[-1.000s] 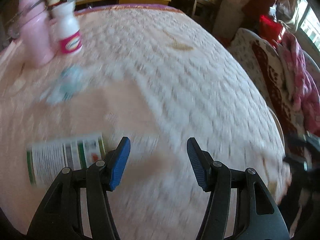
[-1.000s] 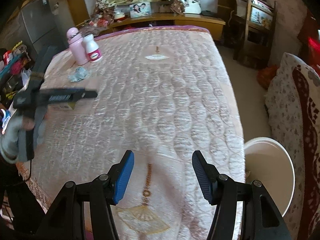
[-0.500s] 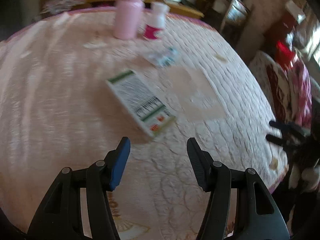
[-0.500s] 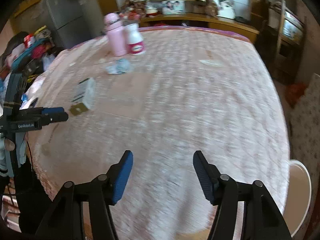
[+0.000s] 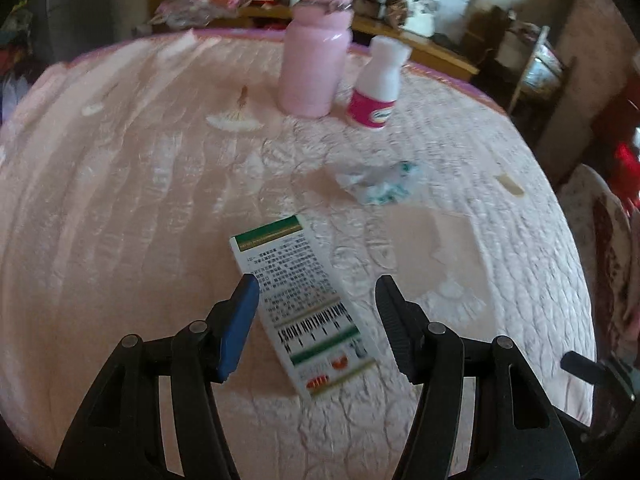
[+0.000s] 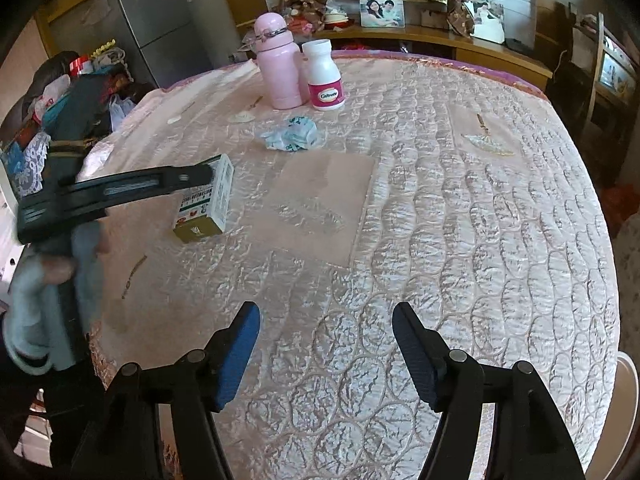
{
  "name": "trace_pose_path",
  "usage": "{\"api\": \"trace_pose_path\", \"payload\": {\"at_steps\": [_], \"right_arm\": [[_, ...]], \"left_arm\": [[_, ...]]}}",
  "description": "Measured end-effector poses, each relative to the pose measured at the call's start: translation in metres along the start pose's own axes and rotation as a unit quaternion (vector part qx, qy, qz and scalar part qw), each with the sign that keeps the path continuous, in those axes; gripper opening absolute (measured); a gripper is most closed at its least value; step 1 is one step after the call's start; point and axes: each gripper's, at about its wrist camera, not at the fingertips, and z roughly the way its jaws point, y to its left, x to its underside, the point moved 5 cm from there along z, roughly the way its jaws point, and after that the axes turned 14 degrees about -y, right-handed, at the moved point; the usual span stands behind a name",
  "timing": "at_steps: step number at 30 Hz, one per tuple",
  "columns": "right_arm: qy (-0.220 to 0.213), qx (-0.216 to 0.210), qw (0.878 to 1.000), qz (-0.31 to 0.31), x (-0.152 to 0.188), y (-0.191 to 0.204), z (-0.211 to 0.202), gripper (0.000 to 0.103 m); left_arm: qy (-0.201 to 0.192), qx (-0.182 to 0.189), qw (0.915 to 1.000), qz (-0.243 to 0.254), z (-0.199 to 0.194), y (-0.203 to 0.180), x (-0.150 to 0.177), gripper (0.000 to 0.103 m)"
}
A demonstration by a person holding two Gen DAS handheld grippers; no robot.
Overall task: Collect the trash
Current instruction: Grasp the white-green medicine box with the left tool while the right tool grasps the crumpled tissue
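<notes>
A white and green carton [image 5: 296, 280] lies flat on the pink quilted table cover [image 5: 120, 220]. My left gripper [image 5: 317, 282] hangs over the carton, its jaws opening on either side of it, pads not touching. In the right wrist view the carton [image 6: 210, 200] lies at the left, with the left gripper [image 6: 202, 174] reaching over it. A crumpled white and teal wrapper [image 5: 380, 184] [image 6: 294, 134] lies beyond the carton. My right gripper [image 6: 325, 310] stands open and empty above the near table edge.
A pink flask [image 6: 278, 68] and a white pill bottle with a pink label [image 6: 324, 76] stand upright at the far side. A white bin [image 6: 626, 400] sits on the floor right of the table. A grey fridge [image 6: 152, 16] and clutter stand beyond the left edge.
My left gripper swung round and came over the carton, which now lies between its fingers. My right gripper moved left along the table, away from the bin, and its jaws widened a little.
</notes>
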Motion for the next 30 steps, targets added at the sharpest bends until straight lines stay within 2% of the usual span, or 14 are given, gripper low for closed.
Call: {"api": "trace_pose_path", "payload": {"at_steps": [4, 8, 11, 17, 21, 26, 27, 29, 30], "right_arm": [[-0.011, -0.013, 1.0, 0.015, -0.016, -0.004, 0.015, 0.068], [-0.007, -0.026, 0.999, 0.03, -0.032, 0.0, 0.043, 0.068], [-0.013, -0.022, 1.0, 0.017, -0.046, 0.007, 0.065, 0.068], [-0.02, -0.018, 1.0, 0.012, -0.08, 0.016, 0.106, 0.068], [-0.029, -0.017, 0.999, -0.003, -0.099, 0.025, 0.131, 0.068], [-0.019, -0.009, 1.0, 0.003, -0.111, 0.027, 0.17, 0.067], [-0.016, -0.014, 1.0, 0.011, -0.111, 0.026, 0.175, 0.063], [-0.009, -0.027, 0.999, 0.022, -0.109, 0.026, 0.18, 0.031], [-0.008, -0.032, 0.999, 0.028, -0.107, 0.026, 0.18, 0.03]], "left_arm": [[-0.013, -0.019, 0.9997, 0.004, 0.004, 0.006, -0.003, 0.059], [0.0, -0.017, 0.9998, -0.002, 0.011, 0.014, 0.001, 0.06], [0.008, -0.007, 0.9998, -0.018, 0.015, 0.014, 0.004, 0.061], [0.022, 0.021, 0.9994, -0.018, 0.016, 0.018, 0.008, 0.061], [0.024, 0.024, 0.9991, -0.023, 0.012, 0.031, 0.007, 0.055], [0.021, 0.033, 0.9989, -0.027, 0.012, 0.035, 0.008, 0.055], [0.02, 0.033, 0.9989, -0.026, 0.012, 0.035, 0.008, 0.055], [0.017, 0.037, 0.9989, -0.025, 0.013, 0.034, 0.008, 0.055], [0.016, 0.037, 0.9989, -0.025, 0.013, 0.034, 0.009, 0.055]]}}
